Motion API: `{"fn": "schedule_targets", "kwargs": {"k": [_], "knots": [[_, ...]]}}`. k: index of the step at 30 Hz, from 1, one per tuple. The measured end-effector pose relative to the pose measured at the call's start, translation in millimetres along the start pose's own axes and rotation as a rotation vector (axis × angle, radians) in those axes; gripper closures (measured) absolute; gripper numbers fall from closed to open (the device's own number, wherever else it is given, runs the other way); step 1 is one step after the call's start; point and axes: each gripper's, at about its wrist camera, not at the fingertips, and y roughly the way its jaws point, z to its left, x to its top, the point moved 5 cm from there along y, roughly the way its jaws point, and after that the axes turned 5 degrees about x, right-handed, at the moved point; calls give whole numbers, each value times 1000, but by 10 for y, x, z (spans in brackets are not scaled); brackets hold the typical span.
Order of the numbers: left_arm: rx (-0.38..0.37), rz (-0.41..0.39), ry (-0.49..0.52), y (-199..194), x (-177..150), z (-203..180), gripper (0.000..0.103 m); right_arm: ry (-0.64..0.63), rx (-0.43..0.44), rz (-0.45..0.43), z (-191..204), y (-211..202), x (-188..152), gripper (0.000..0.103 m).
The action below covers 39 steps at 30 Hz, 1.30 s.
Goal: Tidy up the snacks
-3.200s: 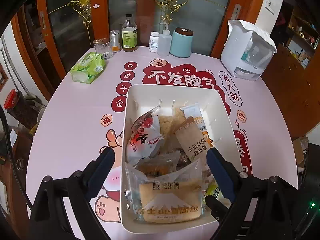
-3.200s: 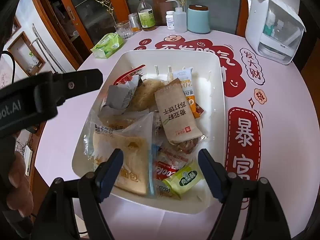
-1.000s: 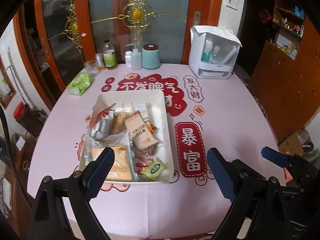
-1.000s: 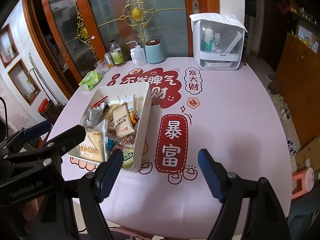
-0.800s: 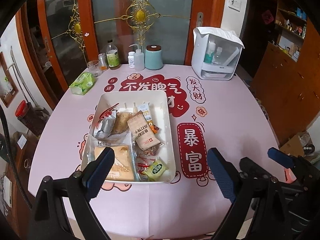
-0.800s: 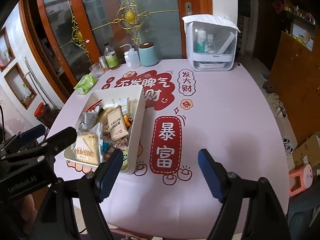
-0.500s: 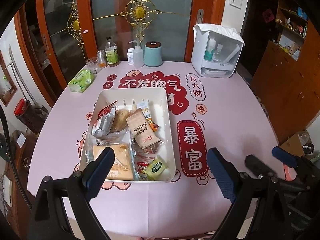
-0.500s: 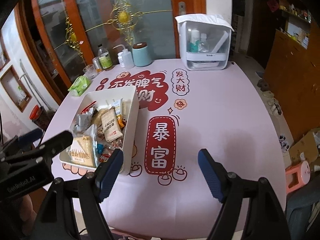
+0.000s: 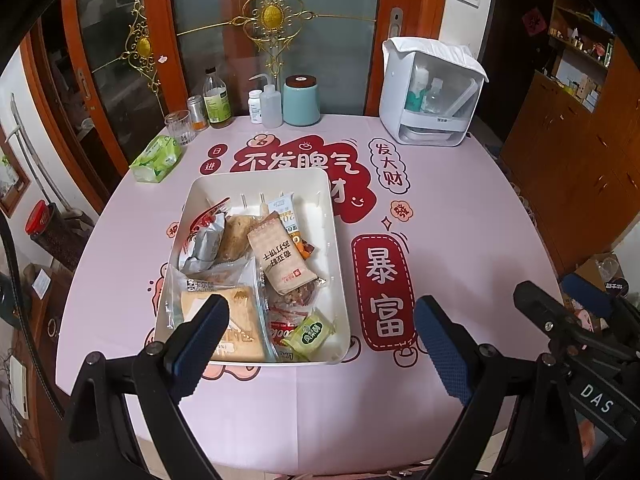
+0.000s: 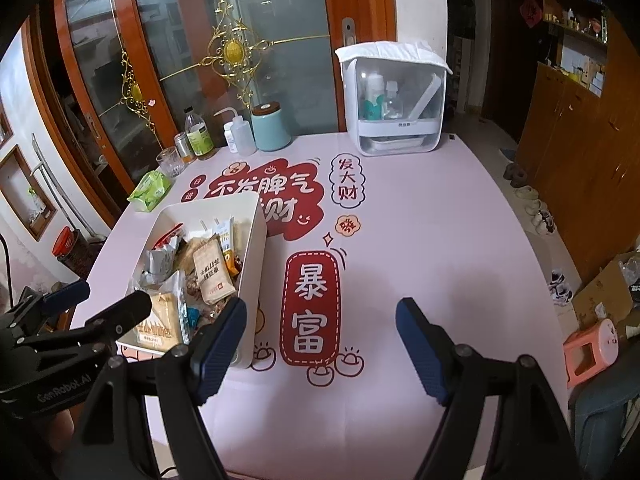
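Note:
A white rectangular bin (image 9: 338,240) (image 10: 256,236) full of packaged snacks stands on the pink table. In it lie a brown biscuit packet (image 9: 280,260) (image 10: 210,274), a clear bread bag (image 9: 224,312), a silver packet (image 9: 206,240) and a green candy packet (image 9: 314,332). My left gripper (image 9: 320,340) is open and empty, held back above the table's near edge in front of the bin. My right gripper (image 10: 320,336) is open and empty, to the right of the bin over the red printed label.
A white lidded organizer (image 9: 430,92) (image 10: 394,100) stands at the back right. A teal canister (image 9: 301,101), squeeze bottle (image 9: 270,106), brown bottle (image 9: 217,100), tin and glass (image 9: 179,127) line the back edge. A green tissue pack (image 9: 156,158) lies back left.
Both grippers have pulled back and up from close over the bin; over the last second the left view barely shifted and the right gripper drifted right.

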Motion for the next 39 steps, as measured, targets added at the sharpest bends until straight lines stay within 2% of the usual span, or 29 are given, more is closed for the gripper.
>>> {"fn": "schedule_targets", "kwargs": {"k": [23,39], "knots": [[-1,12,5,31,-5,-13,10,-16,11,-8,39,20,20,25],[-3,22,3,50,-122,31,10,-24,20,-2,122,24,-16,25]]}}
